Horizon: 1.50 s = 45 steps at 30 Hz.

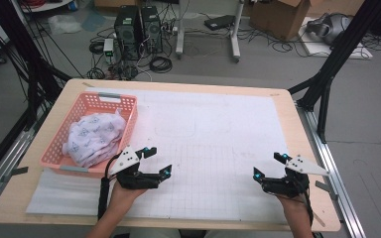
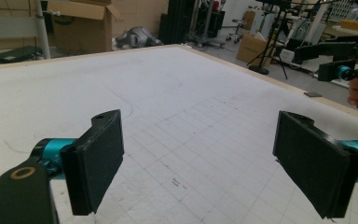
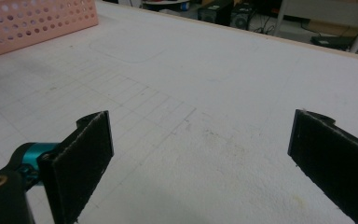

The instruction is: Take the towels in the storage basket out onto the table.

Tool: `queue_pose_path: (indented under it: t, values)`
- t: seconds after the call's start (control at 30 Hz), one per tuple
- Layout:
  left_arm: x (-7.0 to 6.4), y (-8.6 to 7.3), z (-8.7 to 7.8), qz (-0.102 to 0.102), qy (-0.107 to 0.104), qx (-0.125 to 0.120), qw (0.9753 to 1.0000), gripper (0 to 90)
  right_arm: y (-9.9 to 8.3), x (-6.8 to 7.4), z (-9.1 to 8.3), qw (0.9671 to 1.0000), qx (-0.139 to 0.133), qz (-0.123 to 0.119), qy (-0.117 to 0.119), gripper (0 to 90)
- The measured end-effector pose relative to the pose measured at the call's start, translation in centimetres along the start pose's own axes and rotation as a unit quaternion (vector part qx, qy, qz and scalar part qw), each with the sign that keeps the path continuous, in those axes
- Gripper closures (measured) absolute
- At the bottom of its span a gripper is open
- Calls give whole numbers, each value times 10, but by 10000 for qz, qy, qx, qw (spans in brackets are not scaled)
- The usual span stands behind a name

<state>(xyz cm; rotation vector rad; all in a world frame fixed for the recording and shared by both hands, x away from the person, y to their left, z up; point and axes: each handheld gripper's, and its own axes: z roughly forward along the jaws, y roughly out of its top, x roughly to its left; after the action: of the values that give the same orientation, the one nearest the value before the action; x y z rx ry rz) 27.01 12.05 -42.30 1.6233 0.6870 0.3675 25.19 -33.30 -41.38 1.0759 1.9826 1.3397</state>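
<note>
1. My left gripper (image 1: 156,160), a black two-jaw tool with teal joints and a grey three-cornered plate, sits at the near left of the table; its jaws stand wide apart with nothing between them.
2. My right gripper (image 1: 267,165), of the same build, sits at the near right, well apart from the left; its jaws are likewise spread wide and empty.
3. In the left gripper view my flat rectangular pads (image 2: 95,163) show a matte, finely grained black face; in the right gripper view the pads (image 3: 79,163) look coarser, almost fibrous.
4. Both my forearms enter from the near edge, hands wrapped under the gripper bodies, jaws aimed forward and slightly inward.
5. The white gridded mat (image 1: 213,148) beneath me is flat and faintly soiled; the right gripper view shows its smudges, which the high view does not resolve.
6. The pink perforated plastic basket (image 1: 129,106) stands on the far left of the mat, just beyond my left gripper.
7. The crumpled white patterned cloth (image 1: 94,139) lies heaped inside that basket; the high view shows it, whereas the right gripper view gives the basket wall (image 3: 37,21).
</note>
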Motion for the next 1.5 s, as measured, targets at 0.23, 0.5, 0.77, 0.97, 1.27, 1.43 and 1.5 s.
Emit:
queue_pose_path:
  t: [0.23, 0.5, 0.77, 0.97, 1.27, 1.43, 1.5]
  values:
    - [-3, 1, 1, 6, -33, -7, 10000, 167, 0, 0, 0, 10000, -56, -35, -7, 52]
    - [-3, 11, 0, 52, -57, -62, 10000, 171, 1, -2, -1, 10000, -53, -13, -34, 52]
    - [-2, 31, -8, 102, -63, -163, 9998, 172, 2, -2, -2, 10000, -71, -42, -39, 52]
    - [2, 53, -16, 245, -1, -204, 9995, 172, 2, -1, -2, 10000, -60, 9, -31, 52]
    - [24, 73, -29, 228, 183, -265, 9992, 170, 2, 0, 0, 10000, -22, -6, 9, 52]
    - [36, 80, -35, 228, 294, -249, 9990, 170, 2, -1, 0, 10000, -11, 3, 5, 52]
    - [42, 82, -38, 192, 356, -220, 9989, 168, 2, -1, 0, 10000, -7, -11, -2, 52]
